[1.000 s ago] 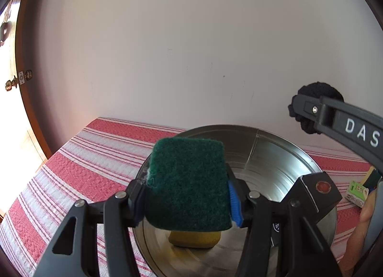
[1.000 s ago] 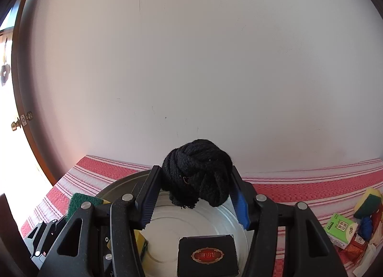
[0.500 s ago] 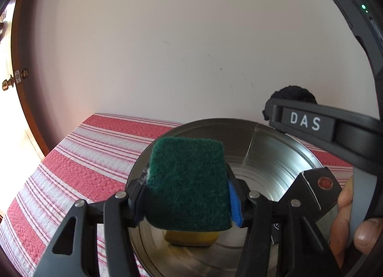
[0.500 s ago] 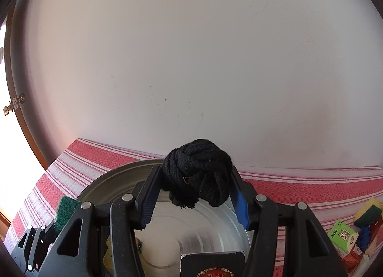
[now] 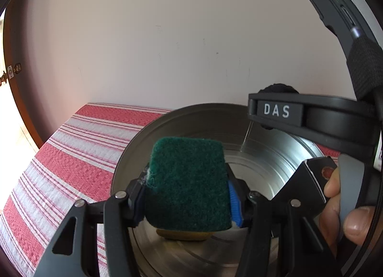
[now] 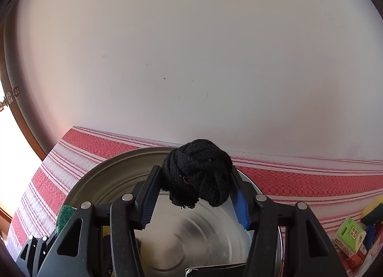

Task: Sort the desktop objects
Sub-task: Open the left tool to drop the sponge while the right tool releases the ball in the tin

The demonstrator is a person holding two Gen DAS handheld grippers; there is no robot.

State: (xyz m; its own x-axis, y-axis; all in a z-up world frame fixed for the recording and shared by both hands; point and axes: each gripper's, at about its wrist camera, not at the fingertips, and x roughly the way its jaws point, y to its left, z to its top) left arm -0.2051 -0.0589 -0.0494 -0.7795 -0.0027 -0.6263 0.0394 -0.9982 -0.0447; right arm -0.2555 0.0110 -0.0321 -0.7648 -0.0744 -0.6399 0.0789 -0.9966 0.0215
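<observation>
**Dropping two things into the big metal bowl**

Holding a green scrub sponge [image 5: 188,181], the left gripper [image 5: 186,195] has its blue pads squeezed on both sides of it. The sponge sits in the middle of the left wrist picture, right over the metal bowl [image 5: 263,164]. A yellow sponge [image 5: 182,235] already lies in the bowl, low in the picture under the green one.

The right gripper [image 6: 195,195] squeezes a black ball of yarn [image 6: 197,172]. In the right wrist picture the ball hangs in the middle, over the far part of the same bowl [image 6: 100,174]. A dark box [image 6: 215,271] peeks in at the bottom edge, inside the bowl.

Both things look ready to go in, so this seems to be the putting-in step. Next, each gripper needs to come a bit lower and open its pads so the thing falls into the bowl. The two grippers are close together, so they should take care not to bump.

More things wait at the lower right of the right wrist picture: a small green carton [image 6: 350,231] and another sponge [image 6: 373,210] on the striped cloth [image 6: 299,181].
</observation>
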